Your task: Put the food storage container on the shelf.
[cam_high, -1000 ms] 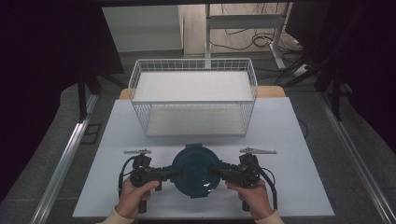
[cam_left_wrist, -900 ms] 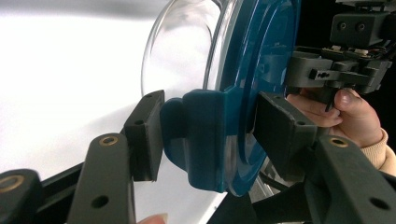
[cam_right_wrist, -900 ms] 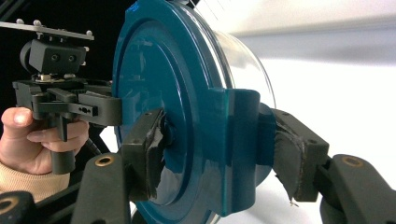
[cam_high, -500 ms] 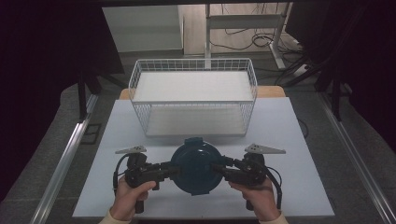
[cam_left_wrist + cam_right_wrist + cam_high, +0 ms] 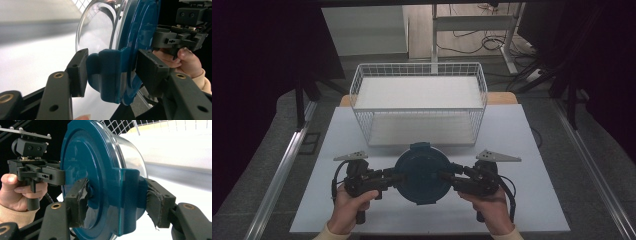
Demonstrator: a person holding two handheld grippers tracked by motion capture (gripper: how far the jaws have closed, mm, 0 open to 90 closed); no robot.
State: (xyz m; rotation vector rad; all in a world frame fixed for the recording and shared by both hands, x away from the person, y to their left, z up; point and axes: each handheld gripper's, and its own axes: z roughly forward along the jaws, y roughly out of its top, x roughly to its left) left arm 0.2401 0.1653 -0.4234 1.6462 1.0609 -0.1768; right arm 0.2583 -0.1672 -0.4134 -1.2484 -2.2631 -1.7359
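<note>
White tabletop (image 5: 532, 150), wire basket (image 5: 419, 107), dark surroundings

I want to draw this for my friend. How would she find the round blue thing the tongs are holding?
Start at the white table and find the white wire basket at its far side. Just in front of it, toward the person, the round container hangs between the left tongs and right tongs. It is the one blue thing: a teal lid with clip tabs over a clear bowl.

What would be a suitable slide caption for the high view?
Two hand-held tongs, left and right, grip a blue-lidded container in front of a white wire basket.
</note>
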